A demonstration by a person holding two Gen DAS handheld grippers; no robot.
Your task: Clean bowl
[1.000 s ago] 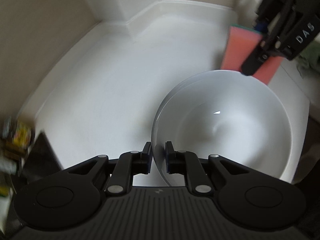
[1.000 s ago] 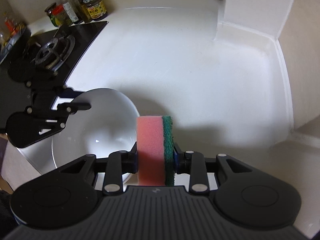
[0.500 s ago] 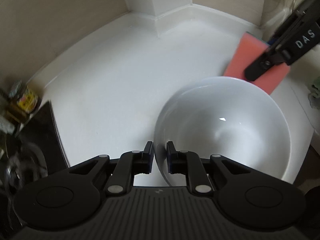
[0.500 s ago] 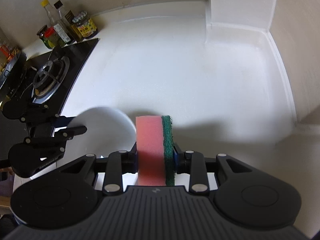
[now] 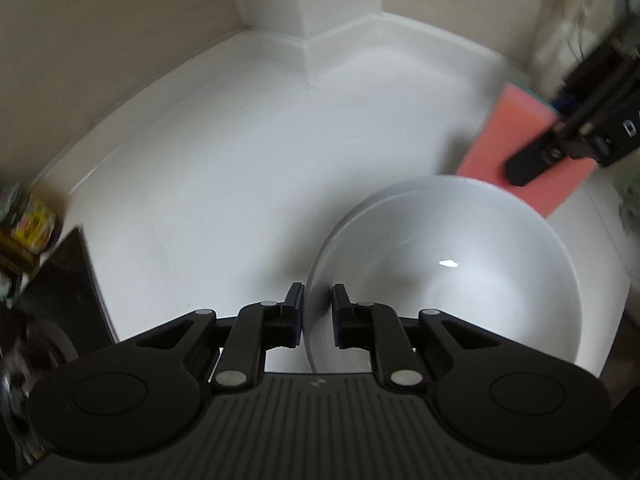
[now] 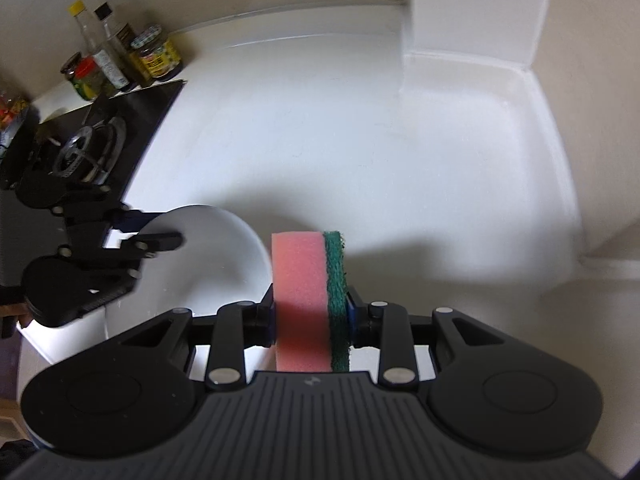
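My left gripper (image 5: 317,314) is shut on the near rim of a white bowl (image 5: 452,280), holding it over the white counter. The bowl looks empty inside. My right gripper (image 6: 311,312) is shut on a pink sponge with a green scouring side (image 6: 306,300), held upright. In the left wrist view the sponge (image 5: 516,152) sits just past the bowl's far right rim, apart from it. In the right wrist view the bowl (image 6: 216,264) is left of the sponge, with the left gripper (image 6: 132,236) on its far side.
A white counter (image 6: 360,152) runs to a raised white backsplash and a corner pillar (image 5: 304,8). A black gas hob (image 6: 92,152) lies at the left, with several bottles and jars (image 6: 120,64) behind it.
The left gripper and bowl have swung, so the view turned toward the corner pillar. The sponge has stayed just beyond the bowl's far rim. Both grips are unchanged.
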